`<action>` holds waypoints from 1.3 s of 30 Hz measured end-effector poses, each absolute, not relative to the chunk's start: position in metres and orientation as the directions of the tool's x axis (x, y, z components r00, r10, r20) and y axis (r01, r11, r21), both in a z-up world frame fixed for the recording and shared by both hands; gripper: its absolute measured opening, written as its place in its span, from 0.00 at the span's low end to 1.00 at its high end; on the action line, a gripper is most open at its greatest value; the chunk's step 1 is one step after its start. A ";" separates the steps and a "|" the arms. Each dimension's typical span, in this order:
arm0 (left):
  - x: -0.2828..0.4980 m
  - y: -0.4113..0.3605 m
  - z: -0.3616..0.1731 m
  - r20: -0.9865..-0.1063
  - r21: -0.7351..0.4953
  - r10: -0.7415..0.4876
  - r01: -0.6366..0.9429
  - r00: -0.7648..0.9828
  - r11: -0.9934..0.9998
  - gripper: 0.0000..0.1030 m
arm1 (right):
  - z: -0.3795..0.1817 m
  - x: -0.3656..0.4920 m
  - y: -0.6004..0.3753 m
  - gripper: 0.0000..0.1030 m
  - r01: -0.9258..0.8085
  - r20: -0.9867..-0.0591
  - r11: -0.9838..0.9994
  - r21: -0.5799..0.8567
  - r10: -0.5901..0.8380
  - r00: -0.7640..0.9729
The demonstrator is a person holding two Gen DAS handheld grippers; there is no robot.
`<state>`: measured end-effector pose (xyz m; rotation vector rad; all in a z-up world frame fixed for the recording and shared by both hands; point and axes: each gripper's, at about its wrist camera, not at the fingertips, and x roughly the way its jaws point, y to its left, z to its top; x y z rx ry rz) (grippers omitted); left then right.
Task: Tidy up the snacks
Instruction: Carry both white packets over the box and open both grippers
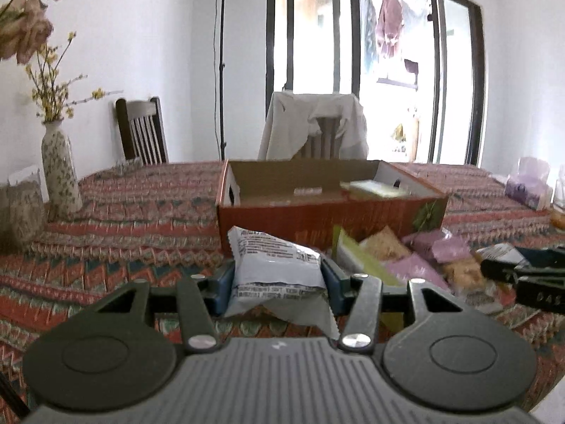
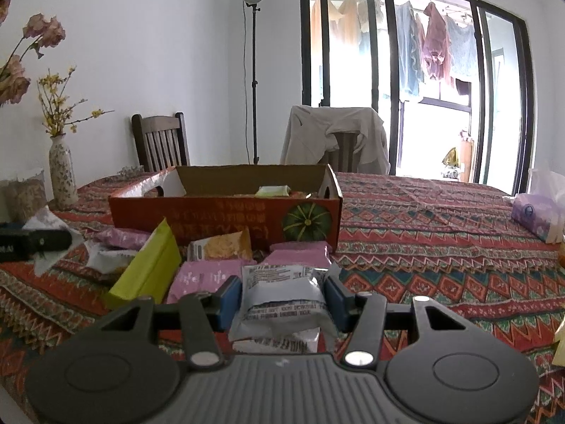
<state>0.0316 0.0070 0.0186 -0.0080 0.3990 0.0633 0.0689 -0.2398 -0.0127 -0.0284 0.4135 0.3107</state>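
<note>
In the left wrist view my left gripper [image 1: 277, 279] is shut on a white snack packet [image 1: 272, 261], its blue pads pressing both sides and the packet lifted off the cloth. Behind it stands an open orange cardboard box [image 1: 317, 219] with a pale green packet [image 1: 374, 187] inside. A heap of pink, tan and green snack packets [image 1: 406, 258] lies in front of the box on the right. In the right wrist view my right gripper [image 2: 282, 298] is shut on another white packet [image 2: 282, 296], just in front of the same heap [image 2: 219, 247] and box [image 2: 226, 215].
A patterned red tablecloth [image 2: 441, 233] covers the table. A flowered vase [image 1: 60, 169] stands at the far left and a purple tissue pack [image 2: 536, 215] at the far right. Two chairs, one draped with a cloth [image 1: 314, 123], stand behind the table.
</note>
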 end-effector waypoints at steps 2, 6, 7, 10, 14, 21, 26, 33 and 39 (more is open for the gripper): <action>0.034 0.006 0.024 -0.372 0.004 0.057 -0.059 0.927 0.998 0.51 | -0.010 0.073 -0.239 0.50 -0.301 -0.391 0.953 0.036 0.290 0.873; 0.046 0.002 0.034 -0.345 0.013 0.055 -0.054 0.937 0.998 0.51 | -0.002 0.084 -0.238 0.50 -0.298 -0.366 0.954 0.035 0.290 0.884; 0.050 0.001 0.037 -0.339 0.015 0.053 -0.052 0.939 0.999 0.51 | 0.001 0.087 -0.237 0.50 -0.297 -0.357 0.954 0.036 0.290 0.888; 0.063 -0.001 0.044 -0.327 0.008 0.047 -0.047 0.944 0.999 0.51 | 0.008 0.098 -0.237 0.50 -0.292 -0.336 0.956 0.038 0.288 0.897; 0.084 -0.003 0.053 -0.314 -0.003 0.040 -0.043 0.949 0.999 0.51 | 0.019 0.117 -0.233 0.50 -0.286 -0.312 0.957 0.042 0.284 0.906; 0.127 -0.007 0.068 -0.295 -0.016 0.029 -0.035 0.955 0.999 0.51 | 0.035 0.159 -0.225 0.50 -0.282 -0.280 0.958 0.053 0.286 0.916; 0.161 -0.006 0.072 -0.301 -0.029 0.036 -0.047 0.953 0.998 0.51 | 0.042 0.194 -0.216 0.50 -0.289 -0.279 0.955 0.069 0.296 0.913; 0.205 0.001 0.065 -0.328 -0.064 0.048 -0.073 0.944 0.995 0.51 | 0.046 0.242 -0.199 0.50 -0.294 -0.301 0.951 0.091 0.308 0.903; 0.230 0.014 0.058 -0.333 -0.080 0.071 -0.104 0.940 0.991 0.51 | 0.038 0.269 -0.183 0.50 -0.292 -0.306 0.949 0.118 0.315 0.898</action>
